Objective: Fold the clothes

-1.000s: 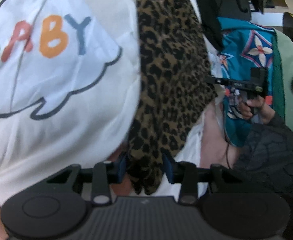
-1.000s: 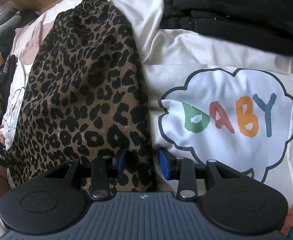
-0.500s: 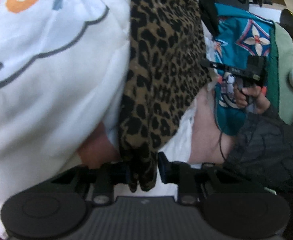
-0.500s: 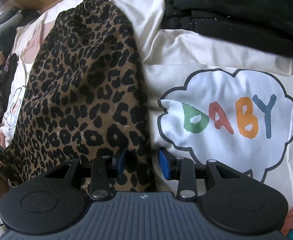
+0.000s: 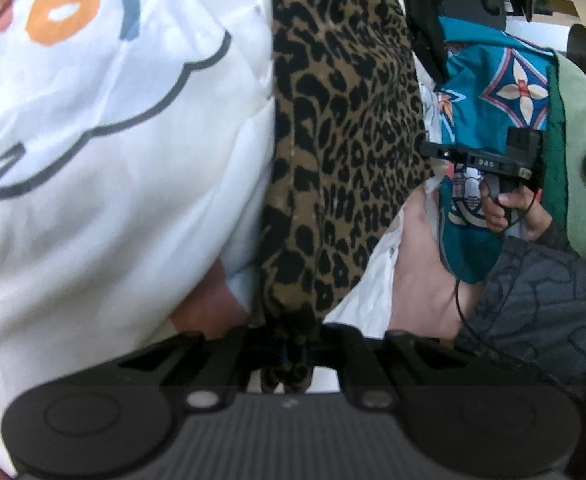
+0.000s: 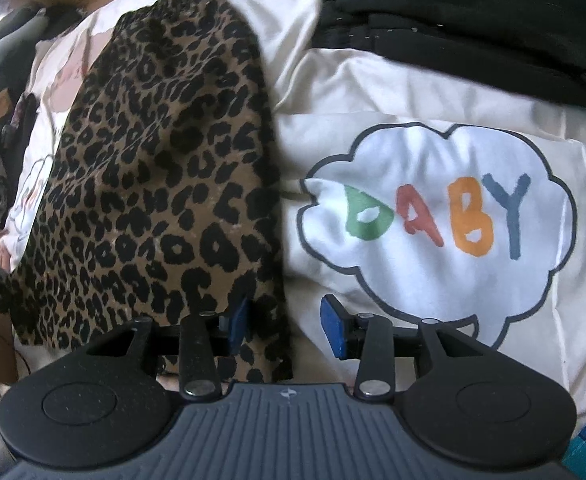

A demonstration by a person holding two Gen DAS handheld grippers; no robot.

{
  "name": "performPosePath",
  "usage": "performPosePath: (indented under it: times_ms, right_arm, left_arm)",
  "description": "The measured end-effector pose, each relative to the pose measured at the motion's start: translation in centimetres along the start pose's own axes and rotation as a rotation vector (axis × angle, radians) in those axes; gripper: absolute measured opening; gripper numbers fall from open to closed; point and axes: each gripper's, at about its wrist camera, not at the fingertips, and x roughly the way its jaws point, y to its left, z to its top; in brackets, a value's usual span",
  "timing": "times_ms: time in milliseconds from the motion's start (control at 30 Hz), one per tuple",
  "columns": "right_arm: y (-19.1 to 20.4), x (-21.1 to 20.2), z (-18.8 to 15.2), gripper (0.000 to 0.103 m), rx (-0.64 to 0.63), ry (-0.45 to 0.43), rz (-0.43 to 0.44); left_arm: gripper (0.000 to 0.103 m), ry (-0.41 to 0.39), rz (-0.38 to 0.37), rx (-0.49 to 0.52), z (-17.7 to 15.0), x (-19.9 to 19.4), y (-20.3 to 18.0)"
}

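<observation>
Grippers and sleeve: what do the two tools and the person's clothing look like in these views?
Both the left gripper and the right gripper have dark grey ribbed bodies with two round black discs, silver pivot screws and black linkage arms. The right one's fingers carry blue pads. The sleeve is dark with an outlined pattern; a thin black cable hangs beside it.

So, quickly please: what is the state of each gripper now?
Left gripper: closing, pads pinching the leopard-print garment corner.
Right gripper: opening, gripping nothing; the garment edge lies between its jaws.
</observation>
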Motion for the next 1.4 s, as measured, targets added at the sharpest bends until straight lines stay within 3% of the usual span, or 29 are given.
performPosePath:
  times_ms: [467,633,767,900,1267,1400]
  right_arm:
    - [0.3,2.0,0.9,0.042,-0.072,-0.015,0.036]
    - [-1.1,1.3,0.5,0.02,-0.012,-0.008,0.102]
    - [-2.6,1.1,0.1,0.022,0.049,-0.017,0.152]
    - [-3.2,1.9,0.8,0.031,0.071,-0.007,0.197]
    - [-4.0,1.2,1.2,0.03,0.11,0.019,0.357]
    - [-4.7,2.3,1.2,0.031,0.155,0.005,0.348]
  left_arm:
    - [0.007,0.022,0.072,-0.003,0.4,1.4,-0.4]
    - [0.006,0.025,0.067,0.003,0.3,1.2,-0.5]
    - [0.007,0.024,0.06,-0.008,0.3,1.1,-0.2]
    - [0.007,0.023,0.056,-0.012,0.4,1.2,-0.4]
    - [0.007,0.018,0.049,-0.014,0.2,1.0,-0.2]
    - [0.007,0.017,0.052,-0.014,0.3,1.0,-0.3]
